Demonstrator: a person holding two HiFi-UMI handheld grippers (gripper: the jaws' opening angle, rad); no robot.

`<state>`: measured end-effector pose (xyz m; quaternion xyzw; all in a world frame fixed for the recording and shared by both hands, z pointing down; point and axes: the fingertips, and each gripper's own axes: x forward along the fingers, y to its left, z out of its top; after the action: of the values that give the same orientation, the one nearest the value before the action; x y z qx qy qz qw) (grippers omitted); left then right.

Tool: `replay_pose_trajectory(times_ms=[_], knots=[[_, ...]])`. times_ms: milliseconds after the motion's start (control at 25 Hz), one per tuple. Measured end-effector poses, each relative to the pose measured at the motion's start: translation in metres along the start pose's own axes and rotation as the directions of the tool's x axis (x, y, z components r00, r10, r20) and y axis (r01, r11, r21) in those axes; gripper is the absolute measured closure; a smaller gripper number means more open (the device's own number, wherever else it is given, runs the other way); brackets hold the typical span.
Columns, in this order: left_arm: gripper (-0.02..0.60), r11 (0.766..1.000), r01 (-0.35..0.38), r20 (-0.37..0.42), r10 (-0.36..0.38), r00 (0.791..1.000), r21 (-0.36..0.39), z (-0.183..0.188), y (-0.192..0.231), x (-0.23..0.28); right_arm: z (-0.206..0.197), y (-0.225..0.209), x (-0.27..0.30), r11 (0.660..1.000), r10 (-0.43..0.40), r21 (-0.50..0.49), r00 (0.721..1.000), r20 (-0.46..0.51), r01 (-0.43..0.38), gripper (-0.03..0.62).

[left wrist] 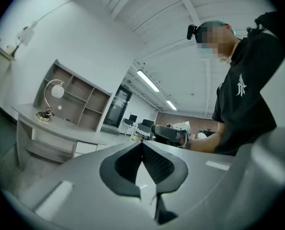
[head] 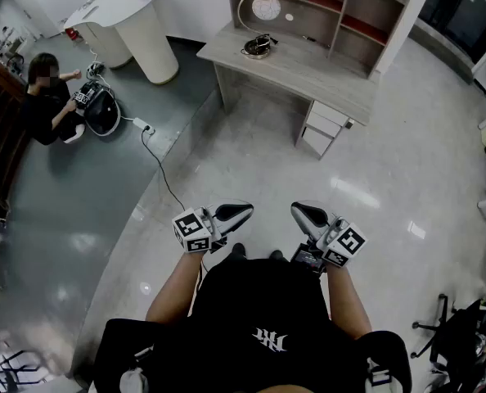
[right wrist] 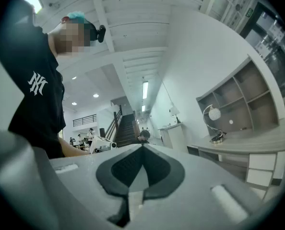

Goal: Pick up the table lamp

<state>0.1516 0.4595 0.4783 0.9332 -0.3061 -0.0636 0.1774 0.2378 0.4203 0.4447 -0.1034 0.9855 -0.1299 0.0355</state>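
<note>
- Close before my waist, I hold left gripper and right gripper level, both with jaws pressed together, empty.
- Table lamp stands on the desk well ahead; glossy floor lies between.

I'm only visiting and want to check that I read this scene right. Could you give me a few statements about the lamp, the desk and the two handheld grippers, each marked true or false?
1. The table lamp with a curved metal arm and round white globe stands on the pale wooden desk. True.
2. The left gripper holds the lamp. False: its fingers are shut on nothing, well short of the desk.
3. The right gripper has its fingers wide apart. False: they are shut, with nothing between them.
4. A second person in dark clothes is at the head view's left. True.
</note>
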Motion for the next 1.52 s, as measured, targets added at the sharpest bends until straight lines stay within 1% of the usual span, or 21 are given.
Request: replay_pose_trajectory(times_ms=[80, 120, 160, 200, 280, 440, 560, 680, 800, 960, 1120, 1320, 1520], knots=[[0.584, 0.993, -0.079, -0.082, 0.086, 0.993, 0.093, -0.008, 0.011, 0.003, 0.001, -0.002, 0.001, 1.0, 0.003, 0.001, 1.0, 0.004, -0.003, 0.594], [0.584, 0.986, -0.109, -0.103, 0.122, 0.987, 0.128, -0.01, 0.015, 0.005, 0.001, -0.002, 0.001, 1.0, 0.006, -0.001, 1.0, 0.005, -0.006, 0.594], [0.584, 0.981, -0.127, -0.107, 0.144, 0.984, 0.145, -0.011, 0.017, 0.005, 0.001, -0.002, 0.001, 1.0, 0.008, -0.005, 1.0, 0.004, -0.008, 0.594], [0.584, 0.981, -0.132, -0.098, 0.147, 0.984, 0.144, -0.01, 0.016, 0.006, 0.0, -0.001, 0.0, 1.0, 0.012, -0.01, 1.0, 0.001, -0.012, 0.594], [0.584, 0.987, -0.113, -0.074, 0.122, 0.99, 0.116, -0.007, 0.011, 0.008, -0.004, 0.001, -0.001, 1.0, 0.021, -0.022, 1.0, -0.012, -0.022, 0.594], [0.584, 0.993, -0.09, -0.068, 0.095, 0.993, 0.078, -0.009, 0.004, 0.008, -0.005, 0.007, -0.002, 0.999, 0.037, -0.033, 0.999, -0.028, -0.038, 0.594], [0.584, 0.995, -0.086, -0.039, 0.088, 0.995, 0.045, -0.006, 0.004, 0.007, 0.002, 0.006, -0.005, 0.999, 0.033, -0.04, 0.999, 0.003, -0.033, 0.592], [0.586, 0.996, -0.08, -0.002, 0.08, 0.997, 0.034, 0.0, 0.002, 0.009, 0.01, -0.001, -0.013, 1.0, 0.017, -0.021, 0.999, 0.051, -0.016, 0.592], [0.588, 0.997, -0.078, 0.033, 0.077, 0.996, 0.014, 0.006, 0.001, 0.008, 0.008, -0.005, -0.016, 0.999, 0.002, -0.039, 1.0, 0.023, -0.001, 0.594], [0.584, 0.994, -0.113, -0.003, 0.113, 0.994, 0.01, 0.0, 0.005, 0.011, 0.007, -0.013, -0.018, 0.998, 0.002, -0.056, 1.0, 0.003, -0.002, 0.593], [0.584, 0.993, -0.113, -0.006, 0.113, 0.994, 0.013, -0.004, 0.004, 0.019, 0.011, -0.019, -0.027, 0.998, -0.003, -0.063, 1.0, -0.003, 0.003, 0.592], [0.584, 0.992, -0.127, -0.018, 0.127, 0.992, 0.002, -0.004, 0.003, 0.023, 0.003, -0.021, -0.03, 0.998, 0.004, -0.064, 1.0, -0.02, -0.005, 0.592], [0.585, 0.989, -0.149, -0.048, 0.149, 0.988, 0.013, -0.011, -0.001, 0.03, -0.001, -0.024, -0.043, 0.997, 0.008, -0.073, 0.999, -0.044, -0.011, 0.592]])
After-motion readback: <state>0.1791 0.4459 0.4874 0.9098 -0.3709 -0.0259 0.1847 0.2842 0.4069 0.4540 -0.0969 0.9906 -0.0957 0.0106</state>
